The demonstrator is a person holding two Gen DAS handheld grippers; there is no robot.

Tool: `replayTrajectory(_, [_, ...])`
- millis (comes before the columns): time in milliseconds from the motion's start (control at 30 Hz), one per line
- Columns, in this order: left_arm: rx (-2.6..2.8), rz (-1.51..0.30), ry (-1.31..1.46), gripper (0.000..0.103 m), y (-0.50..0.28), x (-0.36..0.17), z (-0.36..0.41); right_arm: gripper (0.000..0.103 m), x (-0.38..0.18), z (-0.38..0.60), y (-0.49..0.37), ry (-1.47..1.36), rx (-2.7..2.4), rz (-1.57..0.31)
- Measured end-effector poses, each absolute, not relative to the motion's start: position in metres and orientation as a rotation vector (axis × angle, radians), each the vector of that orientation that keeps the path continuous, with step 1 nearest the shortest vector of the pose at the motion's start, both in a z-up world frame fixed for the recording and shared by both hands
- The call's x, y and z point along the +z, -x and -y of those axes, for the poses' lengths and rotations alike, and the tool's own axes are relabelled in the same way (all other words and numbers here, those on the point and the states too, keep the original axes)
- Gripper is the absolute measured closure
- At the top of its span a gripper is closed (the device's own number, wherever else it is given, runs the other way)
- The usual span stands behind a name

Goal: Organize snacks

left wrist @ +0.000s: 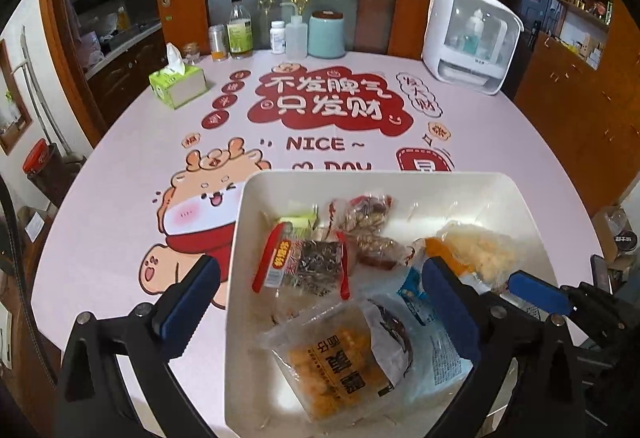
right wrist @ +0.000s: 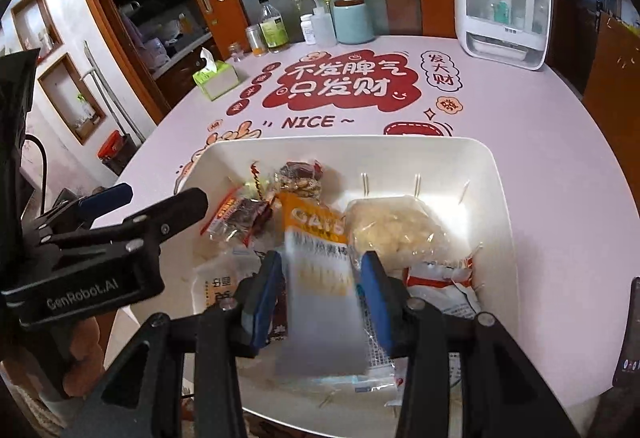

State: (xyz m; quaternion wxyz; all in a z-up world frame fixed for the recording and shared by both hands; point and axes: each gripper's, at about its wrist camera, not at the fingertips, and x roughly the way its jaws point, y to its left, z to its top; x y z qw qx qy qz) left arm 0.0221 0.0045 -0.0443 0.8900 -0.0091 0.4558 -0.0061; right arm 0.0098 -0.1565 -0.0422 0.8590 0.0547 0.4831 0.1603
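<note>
Right gripper (right wrist: 320, 302) is clamping an orange-topped packet (right wrist: 320, 258) over the white bin (right wrist: 500, 198). Left gripper (left wrist: 316, 302), at its 9 o'clock, is gaping wide, holding nothing.

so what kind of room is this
Probably a home dining area: a round table under a pink printed cloth, a green tissue box, and a kitchen counter through the wooden-framed doorway.

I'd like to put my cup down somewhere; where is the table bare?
Free: the printed table between the tissue box and the white bin. Crowded: the far edge with bottles, and the bin itself, full of snack packets.
</note>
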Motion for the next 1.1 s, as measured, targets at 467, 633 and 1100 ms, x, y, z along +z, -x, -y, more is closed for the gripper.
replayTrajectory(467, [0.012,-0.922,0.006,0.003,-0.024,-0.042,-0.005,0.056,-0.028,0.173,-0.012,-0.152,0.223,-0.947])
replayTrajectory(633, [0.01,-0.897,-0.017,0.002,-0.015,-0.031,0.0,0.051,-0.013,0.174,-0.006,-0.144,0.171,-0.898])
replayTrajectory(1100, [0.047,-0.812,-0.045,0.001,0.005,-0.008,0.01,0.039,0.007,0.178,0.009,-0.129,0.085,-0.823])
